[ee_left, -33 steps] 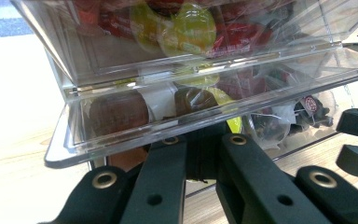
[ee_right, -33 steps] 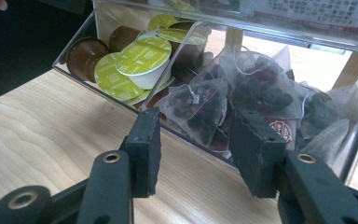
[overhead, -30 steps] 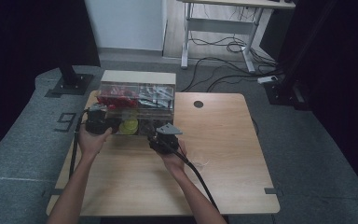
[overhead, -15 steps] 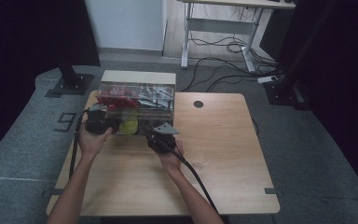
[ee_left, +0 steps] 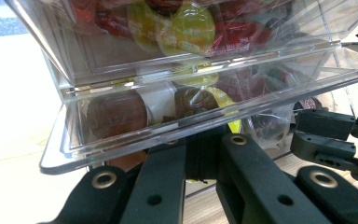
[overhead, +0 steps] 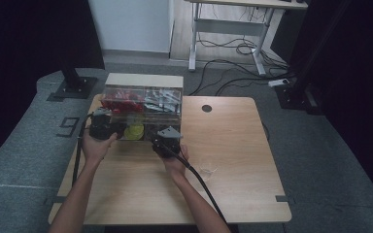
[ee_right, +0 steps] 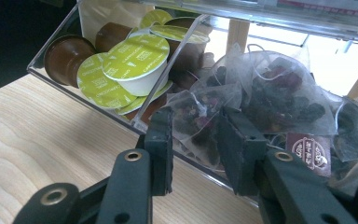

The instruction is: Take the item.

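Note:
A clear drawer organizer (overhead: 143, 94) stands at the table's far left. Its lower drawer (ee_left: 121, 135) (ee_right: 98, 105) is pulled out and tilted. My left gripper (overhead: 108, 127) (ee_left: 203, 140) is shut on the drawer's front lip, which hides its tips. The left compartment holds green-lidded capsules (ee_right: 126, 63), the right one mesh tea bags. My right gripper (overhead: 167, 138) (ee_right: 198, 144) reaches over the front wall. Its jaws have just been closing, with one dark-leaf tea bag (ee_right: 200, 119) between them, still uncrushed. That gripper also appears in the left gripper view (ee_left: 335, 140).
The upper drawers hold red packets (overhead: 121, 99) and pale sachets (overhead: 162, 99). A small clear scrap (overhead: 208, 170) lies on the wooden table (overhead: 233, 145) by my right forearm. A cable hole (overhead: 207, 108) is at the far edge. Desk legs and cables stand beyond.
My right gripper has edged slightly toward the drawer. The left hand and the organizer have stayed put.

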{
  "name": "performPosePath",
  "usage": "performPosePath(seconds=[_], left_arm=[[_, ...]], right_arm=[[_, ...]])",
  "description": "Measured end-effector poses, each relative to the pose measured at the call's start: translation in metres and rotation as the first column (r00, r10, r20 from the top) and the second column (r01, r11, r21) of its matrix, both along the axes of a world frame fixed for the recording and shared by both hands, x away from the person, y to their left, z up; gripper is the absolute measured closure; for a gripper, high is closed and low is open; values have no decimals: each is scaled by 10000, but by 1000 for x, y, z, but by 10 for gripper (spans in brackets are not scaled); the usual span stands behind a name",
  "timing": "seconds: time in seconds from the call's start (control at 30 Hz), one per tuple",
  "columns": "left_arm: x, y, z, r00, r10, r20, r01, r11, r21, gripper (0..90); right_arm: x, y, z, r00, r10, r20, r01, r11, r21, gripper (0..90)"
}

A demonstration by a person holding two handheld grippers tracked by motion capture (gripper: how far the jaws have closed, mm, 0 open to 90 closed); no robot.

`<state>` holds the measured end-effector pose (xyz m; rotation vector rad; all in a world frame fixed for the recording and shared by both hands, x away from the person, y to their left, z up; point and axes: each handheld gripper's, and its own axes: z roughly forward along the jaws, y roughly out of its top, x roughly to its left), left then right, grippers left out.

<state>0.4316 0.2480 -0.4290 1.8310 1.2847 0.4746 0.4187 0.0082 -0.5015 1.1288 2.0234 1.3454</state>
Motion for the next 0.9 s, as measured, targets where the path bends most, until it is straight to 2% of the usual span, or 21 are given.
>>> performPosePath(seconds=[0.3,0.4,0.6,0.77,0.9], left_arm=[[0,0,0,10000,-10,-1,10,10000,28,900],[0,0,0,10000,-22,1,22,10000,21,900],[0,0,0,10000,-22,-2,22,10000,49,900],[0,0,0,10000,-16,0,16,10000,39,900],[0,0,0,10000,-13,3,13,10000,22,900]], right_arm=[[5,4,-2,9998,-184,-4,184,9998,-76,684],[6,7,-2,9997,-212,74,214,9994,-290,744],[7,7,-1,9999,-101,-87,99,9995,-283,886],[6,5,1,10000,39,-74,-41,9997,-253,889],[3,3,6,9998,81,185,-79,9999,-121,890]])
